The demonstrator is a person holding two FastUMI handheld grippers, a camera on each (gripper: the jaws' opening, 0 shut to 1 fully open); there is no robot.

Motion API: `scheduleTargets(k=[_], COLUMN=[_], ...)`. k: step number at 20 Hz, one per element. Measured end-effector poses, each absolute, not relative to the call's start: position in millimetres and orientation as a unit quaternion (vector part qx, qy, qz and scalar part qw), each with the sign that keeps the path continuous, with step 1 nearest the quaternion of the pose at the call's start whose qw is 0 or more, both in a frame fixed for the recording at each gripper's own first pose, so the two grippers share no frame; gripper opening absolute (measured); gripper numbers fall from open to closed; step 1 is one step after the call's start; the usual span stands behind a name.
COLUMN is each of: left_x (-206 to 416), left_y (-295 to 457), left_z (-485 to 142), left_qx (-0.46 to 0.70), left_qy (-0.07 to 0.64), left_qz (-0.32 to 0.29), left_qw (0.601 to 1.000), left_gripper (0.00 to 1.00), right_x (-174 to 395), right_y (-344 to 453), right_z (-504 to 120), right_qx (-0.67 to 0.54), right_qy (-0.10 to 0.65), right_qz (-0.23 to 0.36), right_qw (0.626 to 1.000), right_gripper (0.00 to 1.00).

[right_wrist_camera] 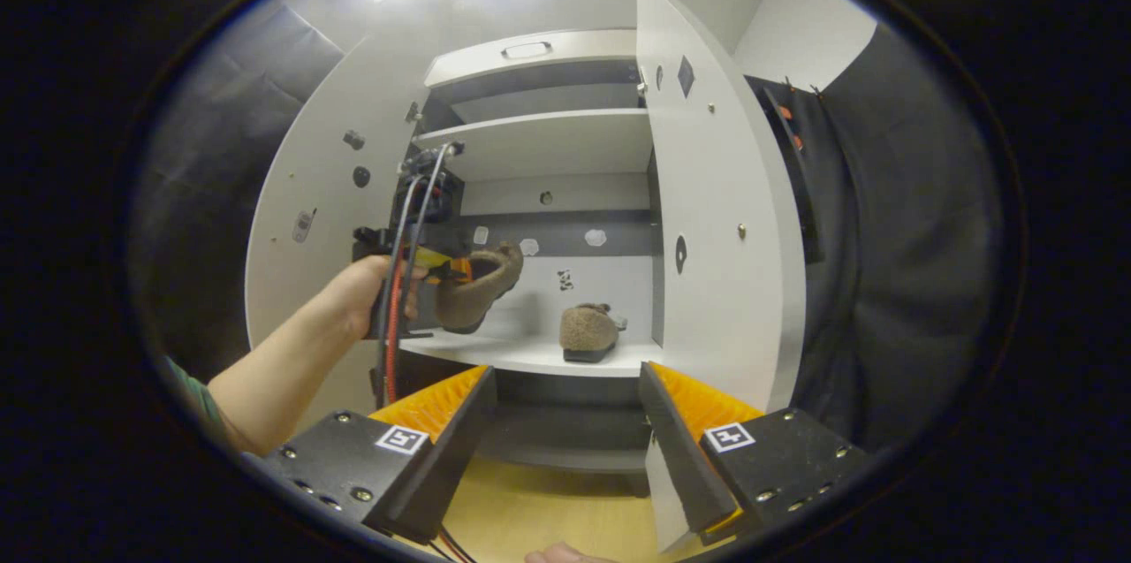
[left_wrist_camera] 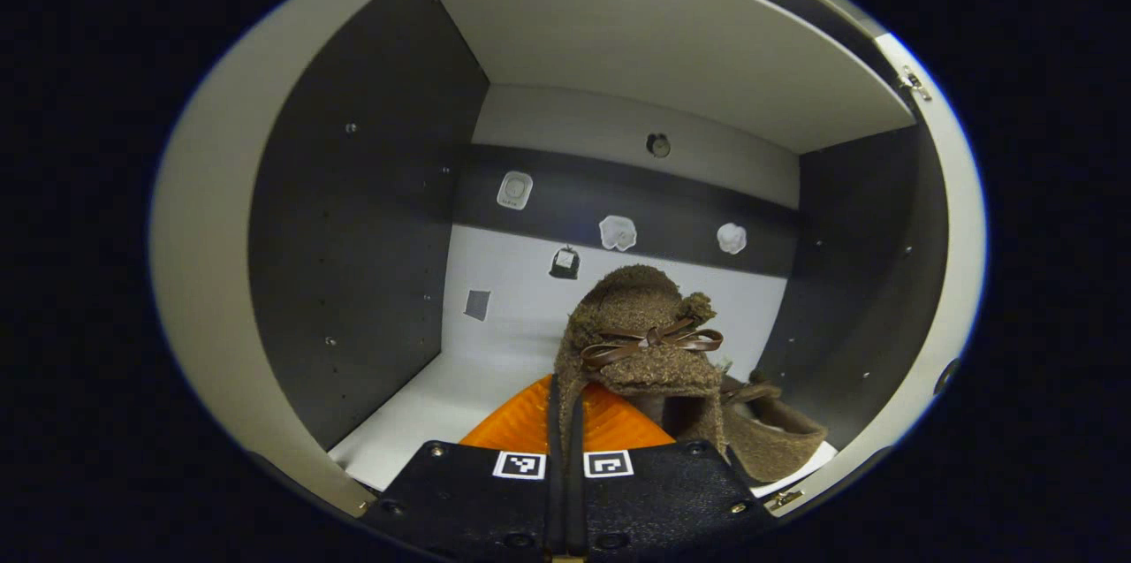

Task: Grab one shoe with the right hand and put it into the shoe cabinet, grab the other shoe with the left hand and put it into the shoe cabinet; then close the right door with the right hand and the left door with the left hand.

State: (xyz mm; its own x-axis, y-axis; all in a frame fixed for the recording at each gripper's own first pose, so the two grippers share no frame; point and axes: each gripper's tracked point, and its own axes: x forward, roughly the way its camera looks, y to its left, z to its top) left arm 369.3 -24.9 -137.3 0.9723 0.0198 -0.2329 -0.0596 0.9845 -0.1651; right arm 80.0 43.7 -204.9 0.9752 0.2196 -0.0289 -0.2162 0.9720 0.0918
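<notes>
One shoe (right_wrist_camera: 589,331) rests on the white cabinet shelf (right_wrist_camera: 530,358).

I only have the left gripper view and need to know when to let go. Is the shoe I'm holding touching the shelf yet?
Observer: No. In the right gripper view the held shoe hangs above the shelf.
Operator: Where is the other one?
Observer: The other shoe sits on that shelf, further right, apart from yours.
Operator: Is the right gripper free for its door?
Observer: Yes, the right gripper is open and holds nothing.
</notes>
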Motion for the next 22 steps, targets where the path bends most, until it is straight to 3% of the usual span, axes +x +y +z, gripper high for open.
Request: scheduleTargets(k=[9, 12, 14, 16, 20, 21, 22], left_x=[399.6, 402.3, 404.3, 398.2, 386.9, 380.0, 369.4], left_y=[1.1, -6.9, -5.5, -4.9, 10.8, 12.3, 13.3], left_z=[-192.6, -189.7, -183.4, -178.5, -179.9, -178.4, -173.9], left_qx=[-0.083, -0.083, -0.091, -0.105, -0.086, -0.087, -0.092], left_qy=[0.143, 0.141, 0.120, 0.107, 0.108, 0.105, 0.100], left_qz=[0.052, 0.039, 0.037, 0.028, 0.036, 0.033, 0.026], left_qw=[0.985, 0.986, 0.988, 0.988, 0.990, 0.990, 0.990], left_gripper=[0.02, 0.06, 0.13, 0.41, 0.87, 0.96, 0.96], right_x=[62.1, 55.9, 50.1, 43.5, 29.1, 26.1, 22.8], right_y=[36.2, 36.0, 33.9, 32.7, 36.1, 36.7, 38.0], right_z=[-203.9, -204.2, -201.0, -200.1, -202.7, -201.9, -201.9], right_qx=[0.032, 0.025, 0.013, 0.009, 0.011, 0.012, 0.011], right_qy=[0.023, 0.024, 0.018, 0.013, 0.021, 0.020, 0.020], right_qz=[0.104, 0.101, 0.096, 0.092, 0.091, 0.087, 0.086], right_qw=[0.994, 0.994, 0.995, 0.996, 0.996, 0.996, 0.996], right_gripper=[0.98, 0.98, 0.98, 0.98, 0.98, 0.98, 0.98])
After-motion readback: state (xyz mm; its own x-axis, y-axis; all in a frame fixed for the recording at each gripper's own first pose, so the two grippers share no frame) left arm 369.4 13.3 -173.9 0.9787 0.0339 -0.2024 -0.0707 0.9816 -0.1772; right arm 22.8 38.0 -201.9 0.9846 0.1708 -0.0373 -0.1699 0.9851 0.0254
